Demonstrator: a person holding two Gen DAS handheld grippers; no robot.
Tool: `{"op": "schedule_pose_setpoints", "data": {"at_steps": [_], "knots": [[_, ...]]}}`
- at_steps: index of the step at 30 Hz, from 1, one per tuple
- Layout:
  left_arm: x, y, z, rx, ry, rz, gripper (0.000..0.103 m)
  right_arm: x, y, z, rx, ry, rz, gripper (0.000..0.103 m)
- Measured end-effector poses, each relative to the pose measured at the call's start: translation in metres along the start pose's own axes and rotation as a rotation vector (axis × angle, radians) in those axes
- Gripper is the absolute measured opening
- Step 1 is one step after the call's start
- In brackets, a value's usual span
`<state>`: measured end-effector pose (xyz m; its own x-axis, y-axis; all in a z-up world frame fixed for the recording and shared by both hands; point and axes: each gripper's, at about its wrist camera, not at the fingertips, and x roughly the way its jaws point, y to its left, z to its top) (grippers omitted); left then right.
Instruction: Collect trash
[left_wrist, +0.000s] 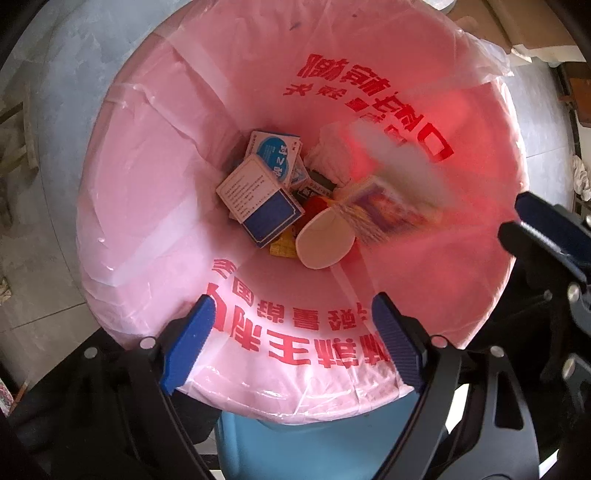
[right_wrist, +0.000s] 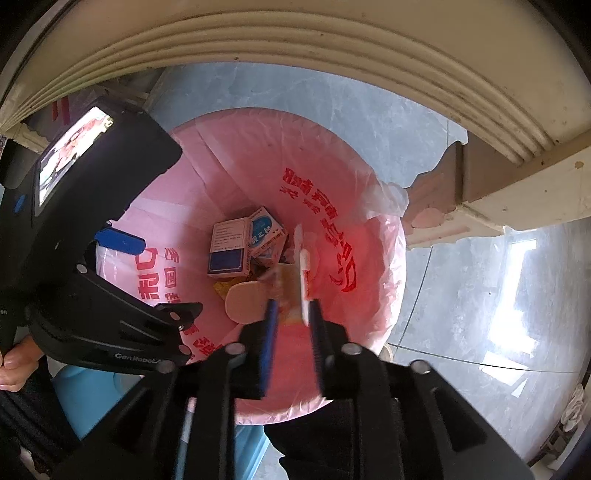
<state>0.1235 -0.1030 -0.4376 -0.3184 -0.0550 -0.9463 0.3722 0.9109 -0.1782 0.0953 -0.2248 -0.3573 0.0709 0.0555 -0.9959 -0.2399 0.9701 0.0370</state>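
Observation:
A blue bin (left_wrist: 295, 450) lined with a pink bag (left_wrist: 147, 184) with red print fills both views. At its bottom lie white-and-blue cartons (left_wrist: 258, 199), a paper cup (left_wrist: 325, 240), crumpled tissue (left_wrist: 328, 155) and a yellow wrapper. A flat colourful packet (left_wrist: 391, 199) with a white edge is blurred in mid-air inside the bag. My left gripper (left_wrist: 291, 332) hangs open over the near rim, nothing between its fingers. My right gripper (right_wrist: 293, 314) points straight down into the bin, jaws slightly parted; the packet's white edge (right_wrist: 304, 273) shows just past its right fingertip, not pinched.
A cream carved furniture edge (right_wrist: 332, 55) arches over the far side of the bin, with a leg (right_wrist: 454, 192) at the right. Grey marble floor (right_wrist: 480, 314) surrounds the bin. A hand (right_wrist: 14, 365) holds the left gripper's handle. Cardboard (left_wrist: 517, 22) lies beyond the bin.

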Motion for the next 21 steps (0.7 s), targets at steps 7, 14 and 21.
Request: {"op": "schedule_pose_setpoints", "data": {"at_steps": [7, 14, 21], "knots": [[-0.009, -0.003, -0.006, -0.008, -0.029, 0.041, 0.084, -0.001, 0.000, 0.000, 0.000, -0.010, -0.012, 0.053], [-0.037, 0.004, -0.027, -0.110, -0.125, 0.076, 0.085, -0.019, -0.003, -0.010, 0.078, -0.033, -0.035, 0.080], [-0.071, 0.000, -0.055, -0.167, -0.250, 0.125, 0.085, -0.062, 0.016, -0.028, 0.121, -0.184, -0.107, 0.083]]}}
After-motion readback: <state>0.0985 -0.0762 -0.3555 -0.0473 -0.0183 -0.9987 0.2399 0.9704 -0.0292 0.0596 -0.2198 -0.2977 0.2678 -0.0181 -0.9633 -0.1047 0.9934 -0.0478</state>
